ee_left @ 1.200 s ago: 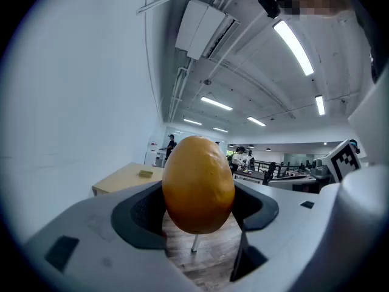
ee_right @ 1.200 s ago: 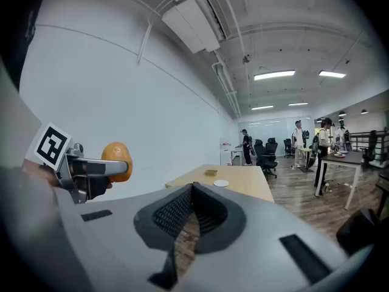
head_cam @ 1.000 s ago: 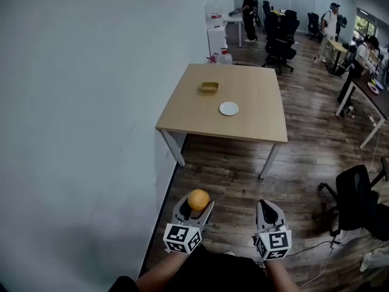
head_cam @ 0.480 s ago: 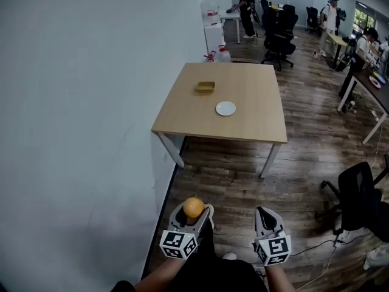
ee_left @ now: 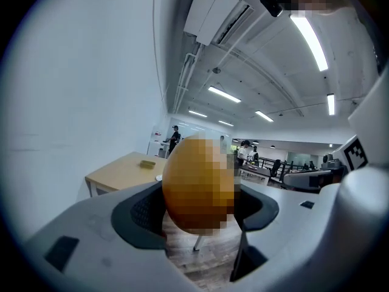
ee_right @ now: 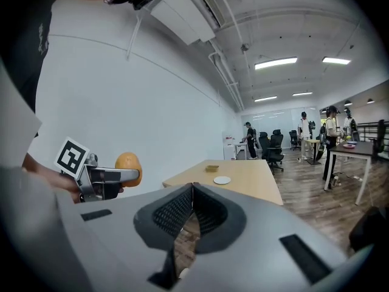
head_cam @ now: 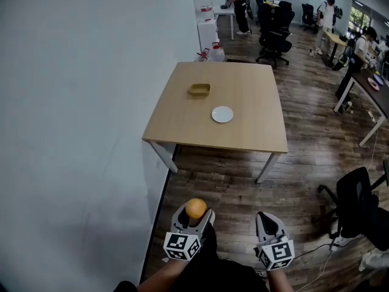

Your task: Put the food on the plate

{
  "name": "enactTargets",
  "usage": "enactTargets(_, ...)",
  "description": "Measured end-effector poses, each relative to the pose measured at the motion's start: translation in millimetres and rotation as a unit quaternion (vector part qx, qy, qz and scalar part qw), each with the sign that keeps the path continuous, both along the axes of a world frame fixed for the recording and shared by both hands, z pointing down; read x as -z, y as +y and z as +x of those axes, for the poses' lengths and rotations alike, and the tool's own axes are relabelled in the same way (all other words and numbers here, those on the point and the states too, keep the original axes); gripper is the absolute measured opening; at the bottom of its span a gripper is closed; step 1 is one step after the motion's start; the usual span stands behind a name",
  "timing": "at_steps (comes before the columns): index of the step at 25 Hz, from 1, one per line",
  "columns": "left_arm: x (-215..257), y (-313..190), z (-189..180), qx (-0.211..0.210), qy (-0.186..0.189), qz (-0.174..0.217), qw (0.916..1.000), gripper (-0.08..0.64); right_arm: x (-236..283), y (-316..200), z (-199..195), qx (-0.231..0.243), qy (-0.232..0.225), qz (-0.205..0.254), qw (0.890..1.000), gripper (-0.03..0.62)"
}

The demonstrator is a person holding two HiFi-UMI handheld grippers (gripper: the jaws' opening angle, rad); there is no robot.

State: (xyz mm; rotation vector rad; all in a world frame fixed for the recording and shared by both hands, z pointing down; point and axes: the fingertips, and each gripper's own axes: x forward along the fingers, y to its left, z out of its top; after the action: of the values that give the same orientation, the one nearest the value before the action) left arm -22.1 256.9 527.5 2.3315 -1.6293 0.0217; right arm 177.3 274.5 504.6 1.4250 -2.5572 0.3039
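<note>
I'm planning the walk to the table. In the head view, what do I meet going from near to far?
left gripper → orange in its jaws → table → plate → tan tray → black chairs

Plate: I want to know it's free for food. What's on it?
Nothing shows on the plate; it looks bare white. Nothing covers it, though it is too small to rule out crumbs.

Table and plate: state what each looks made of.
Table: light wood-grain top, matte, probably wood or laminate; pale legs, likely painted metal. Plate: plain white, smooth, ceramic or plastic; too far away to tell which.
</note>
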Motion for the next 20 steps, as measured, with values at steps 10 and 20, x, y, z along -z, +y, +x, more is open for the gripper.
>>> enactTargets(10, -20, -128, -40, -0.01, 0.006, -0.019, 0.9997, 0.299, -18, -133, -47, 0.012, 0.02, -0.051, 0.998, 0.06)
enactTargets(20, -29, -240, -95, -0.033, 0.02, -0.025, 0.9989, 0.299, 5, -256, -86, -0.061, 0.037, -0.016, 0.997, 0.06)
